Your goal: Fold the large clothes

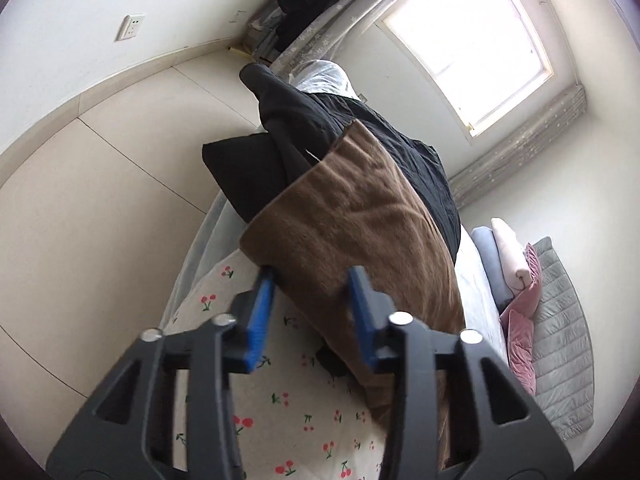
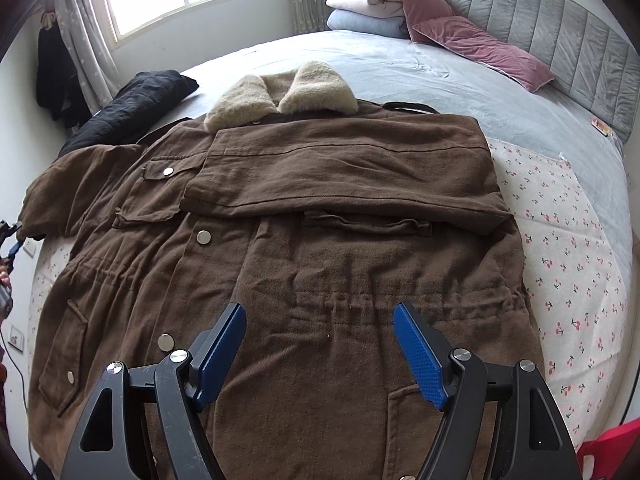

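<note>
A large brown coat (image 2: 320, 240) with a cream fleece collar (image 2: 280, 96) lies front up on the bed. Its right sleeve is folded across the chest; the left sleeve (image 2: 72, 184) lies stretched out to the side. My right gripper (image 2: 320, 316) is open and empty, hovering above the coat's waist drawstring. My left gripper (image 1: 310, 276) is open with its blue fingers (image 1: 262, 300) on either side of the brown sleeve end (image 1: 352, 220) at the bed's edge. It also shows at the left edge of the right wrist view (image 2: 10, 236).
A cherry-print sheet (image 2: 568, 248) lies under the coat on the grey bed (image 2: 400, 64). A black garment (image 2: 132, 100) lies beside the coat's far left. Pink pillows (image 2: 472, 40), folded blankets (image 2: 360, 12) and a grey headboard (image 2: 540, 20) are at the far end. A red object (image 2: 612, 452) is bottom right.
</note>
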{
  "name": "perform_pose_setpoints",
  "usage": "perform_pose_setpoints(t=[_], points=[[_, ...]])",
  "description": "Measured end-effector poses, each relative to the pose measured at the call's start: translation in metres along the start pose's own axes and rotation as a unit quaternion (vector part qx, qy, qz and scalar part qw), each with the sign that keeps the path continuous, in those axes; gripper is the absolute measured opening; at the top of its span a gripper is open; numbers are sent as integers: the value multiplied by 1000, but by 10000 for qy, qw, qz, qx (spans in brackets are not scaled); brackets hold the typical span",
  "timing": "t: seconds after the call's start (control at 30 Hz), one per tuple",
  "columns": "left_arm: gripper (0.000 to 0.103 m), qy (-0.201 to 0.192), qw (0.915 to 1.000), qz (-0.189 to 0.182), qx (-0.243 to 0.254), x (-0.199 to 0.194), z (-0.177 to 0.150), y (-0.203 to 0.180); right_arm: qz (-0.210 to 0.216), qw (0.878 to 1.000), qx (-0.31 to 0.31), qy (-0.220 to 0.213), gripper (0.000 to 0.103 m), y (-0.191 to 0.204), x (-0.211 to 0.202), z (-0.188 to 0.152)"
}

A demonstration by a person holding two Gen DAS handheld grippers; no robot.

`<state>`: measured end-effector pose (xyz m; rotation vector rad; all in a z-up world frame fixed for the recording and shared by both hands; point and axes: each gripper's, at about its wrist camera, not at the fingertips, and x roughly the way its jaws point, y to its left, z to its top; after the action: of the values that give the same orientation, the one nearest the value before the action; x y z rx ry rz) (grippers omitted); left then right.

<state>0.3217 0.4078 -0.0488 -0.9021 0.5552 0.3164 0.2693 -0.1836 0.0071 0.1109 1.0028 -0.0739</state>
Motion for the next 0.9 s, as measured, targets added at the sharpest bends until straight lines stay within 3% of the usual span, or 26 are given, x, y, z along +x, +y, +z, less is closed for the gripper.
perform_pose_setpoints(t=[0.03,0.2,0.37,0.47,0.63,0.83,0.9], points=[[7,-64,10000,-1,74,-2,3,-3,9,10000,-6,15,77,0,1,0],[6,-661,9940,-339,803,-43,8,-52,56,9999,68,63,77,-3,5,-1],[6,-849,9802,-1210,1315,-82,4,-133,92,9999,114,24,77,-6,1,0],[6,-846,9661,-1804,1640,-102,-8,-188,109,9998,142,-17,77,-8,-2,1],[6,-460,9390,-2574,2234,-119,-53,-283,145,9995,275,-44,77,-15,-4,2],[6,258,9053,-3032,2963,-111,-138,-376,185,9988,443,-63,77,-25,-5,2],[6,624,8869,-3115,3353,-106,-177,-399,207,9985,502,-48,77,-30,-4,2]])
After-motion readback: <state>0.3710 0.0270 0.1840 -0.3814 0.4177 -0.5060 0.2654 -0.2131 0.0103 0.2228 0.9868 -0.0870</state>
